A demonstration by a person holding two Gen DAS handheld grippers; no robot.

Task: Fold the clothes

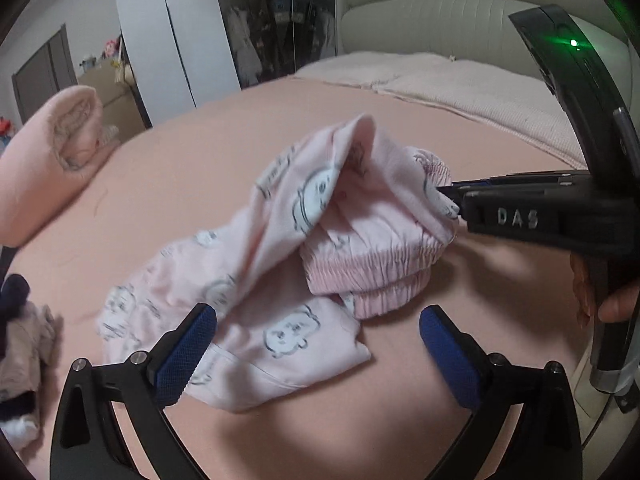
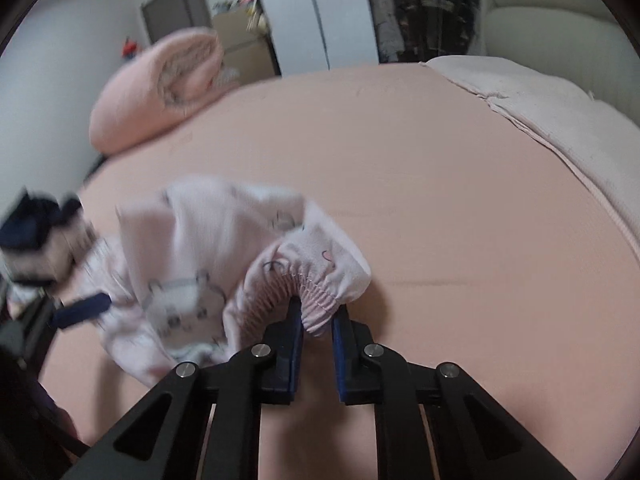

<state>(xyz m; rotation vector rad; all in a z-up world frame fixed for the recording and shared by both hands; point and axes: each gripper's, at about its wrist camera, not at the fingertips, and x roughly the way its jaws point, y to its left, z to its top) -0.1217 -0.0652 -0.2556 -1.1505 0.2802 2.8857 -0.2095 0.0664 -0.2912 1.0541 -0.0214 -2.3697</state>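
A pale pink pair of child's trousers (image 1: 280,248) with cartoon faces printed on it lies crumpled on the pink bed sheet (image 1: 208,168). Its gathered elastic waistband (image 1: 368,276) is turned toward the right. In the left wrist view my right gripper (image 1: 448,196) comes in from the right and pinches the waistband's upper edge. The right wrist view shows the same grip: my right gripper (image 2: 318,312) is shut on the ruched waistband (image 2: 320,300), lifting it off the sheet. My left gripper (image 1: 318,314) stands wide open just above the trousers' near leg, with nothing between its blue pads (image 1: 188,352).
A rolled pink duvet (image 1: 52,160) lies at the bed's far left. A heap of dark and beige clothes (image 1: 20,344) sits at the left edge. A pale blanket (image 1: 460,88) covers the bed head below a padded headboard (image 1: 440,20). A hand (image 1: 616,304) holds the right gripper's handle.
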